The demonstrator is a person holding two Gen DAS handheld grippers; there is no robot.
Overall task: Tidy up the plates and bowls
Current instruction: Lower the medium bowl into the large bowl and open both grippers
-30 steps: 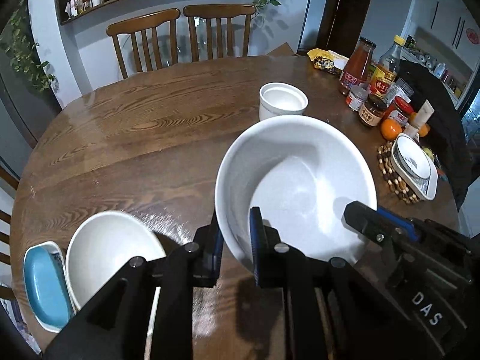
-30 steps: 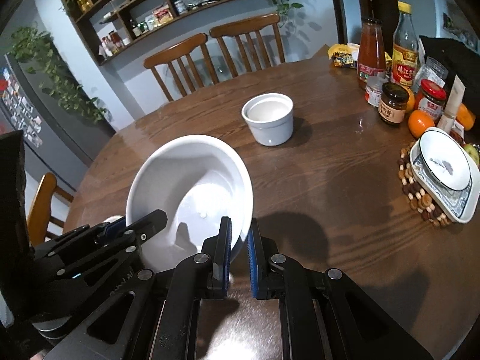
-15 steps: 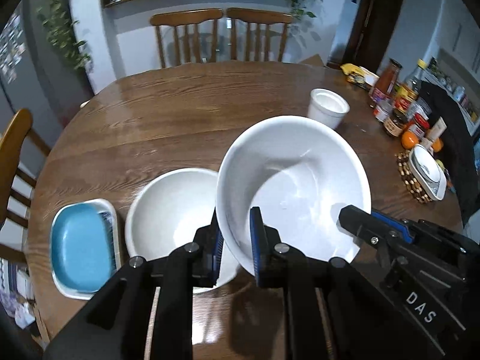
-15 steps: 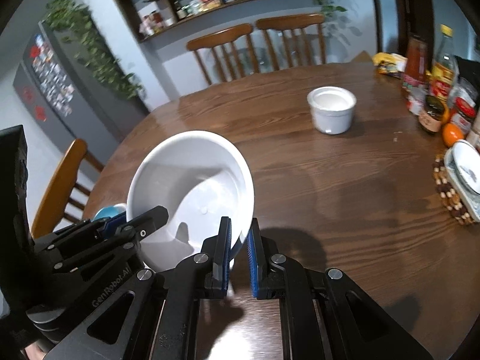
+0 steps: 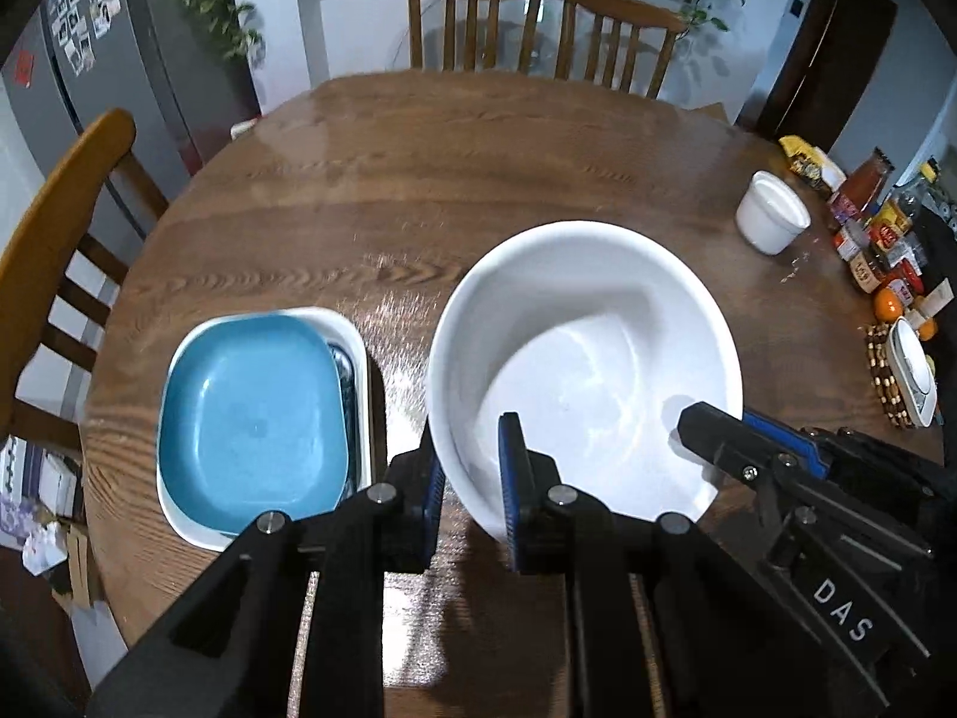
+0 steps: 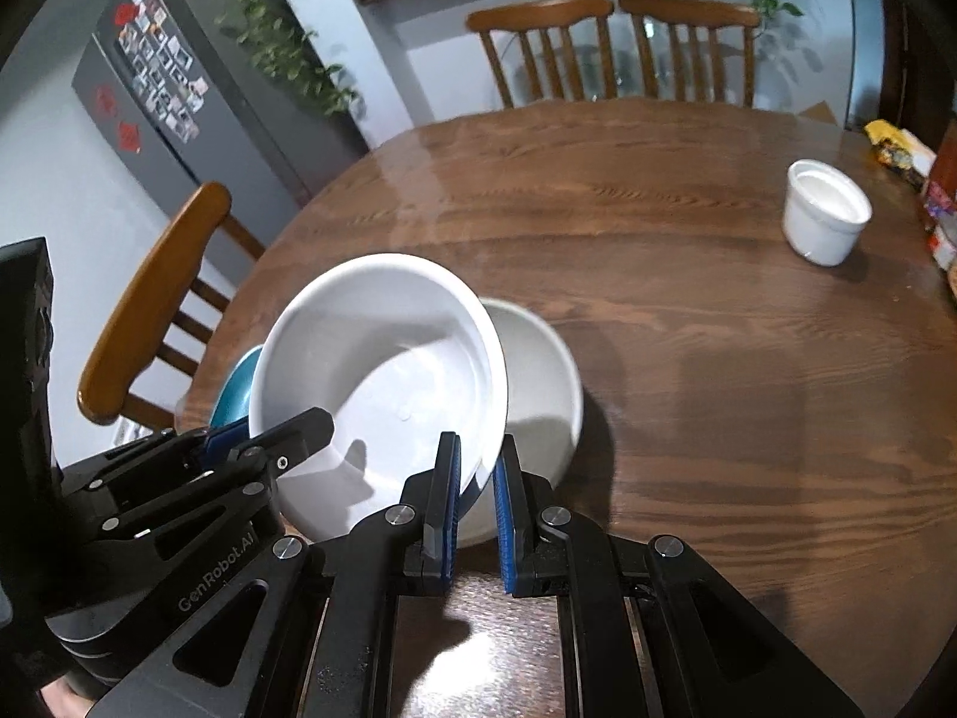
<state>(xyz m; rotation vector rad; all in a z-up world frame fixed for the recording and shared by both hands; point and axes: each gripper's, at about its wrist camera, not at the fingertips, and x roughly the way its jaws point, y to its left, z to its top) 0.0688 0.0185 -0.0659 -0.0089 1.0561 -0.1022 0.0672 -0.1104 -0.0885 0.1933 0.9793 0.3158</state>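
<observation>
Claws first, from the left wrist view: the left claw (image 5: 469, 478) pinches the near rim of the big white bowl (image 5: 583, 371), one finger inside and one outside. The bowl is lifted over the brown table (image 5: 478, 167). Just left of it, a blue plate (image 5: 254, 413) sits in a white dish (image 5: 353, 347).

From the right wrist view, the right claw (image 6: 475, 490) squeezes the same bowl's (image 6: 377, 371) rim. Under it sits a second white bowl (image 6: 550, 383). A small white cup (image 6: 825, 218) stands far off.
</observation>
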